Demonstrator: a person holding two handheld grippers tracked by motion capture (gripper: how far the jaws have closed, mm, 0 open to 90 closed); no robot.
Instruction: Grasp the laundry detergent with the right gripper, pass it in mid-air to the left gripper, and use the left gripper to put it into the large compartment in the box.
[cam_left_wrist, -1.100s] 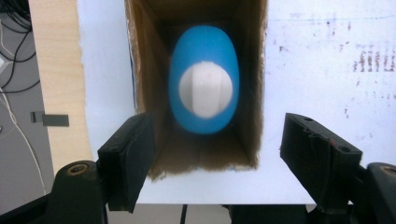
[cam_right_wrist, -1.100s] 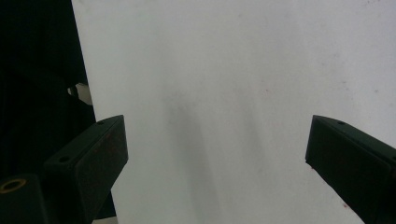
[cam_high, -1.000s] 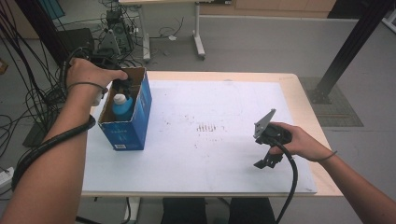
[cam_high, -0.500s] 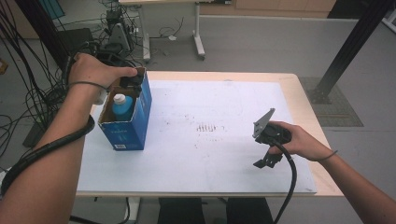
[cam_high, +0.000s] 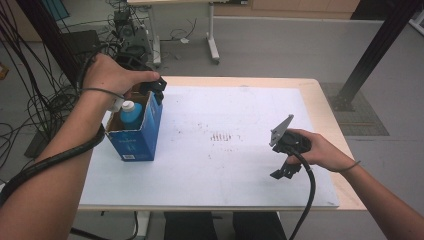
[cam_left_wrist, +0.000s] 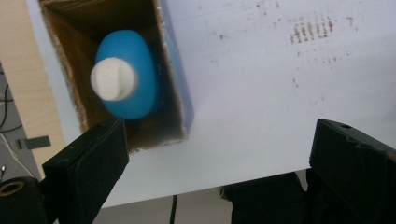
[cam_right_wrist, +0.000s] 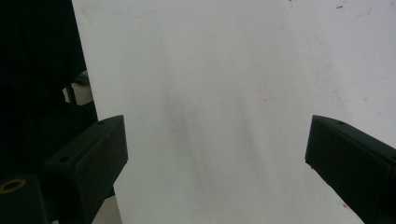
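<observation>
A blue cardboard box (cam_high: 135, 135) stands open-topped at the table's left, with a blue bottle (cam_high: 131, 114) with a white cap upright inside it. The left gripper view looks straight down on that bottle (cam_left_wrist: 125, 77) in the box (cam_left_wrist: 180, 100). My left gripper (cam_high: 152, 86) hovers above the box's far end, open, with nothing between its jaws (cam_left_wrist: 217, 154). My right gripper (cam_high: 286, 171) is held low over the white sheet near the table's front right, open and empty (cam_right_wrist: 217, 158).
A white sheet (cam_high: 225, 115) with brown stains at its middle covers the wooden table (cam_high: 320, 95). Cables and equipment lie on the floor behind the left side. A black post stands at the far right.
My left gripper has risen out of the box and moved to the right above its far end. The bottle stays in the box. The right gripper has not moved.
</observation>
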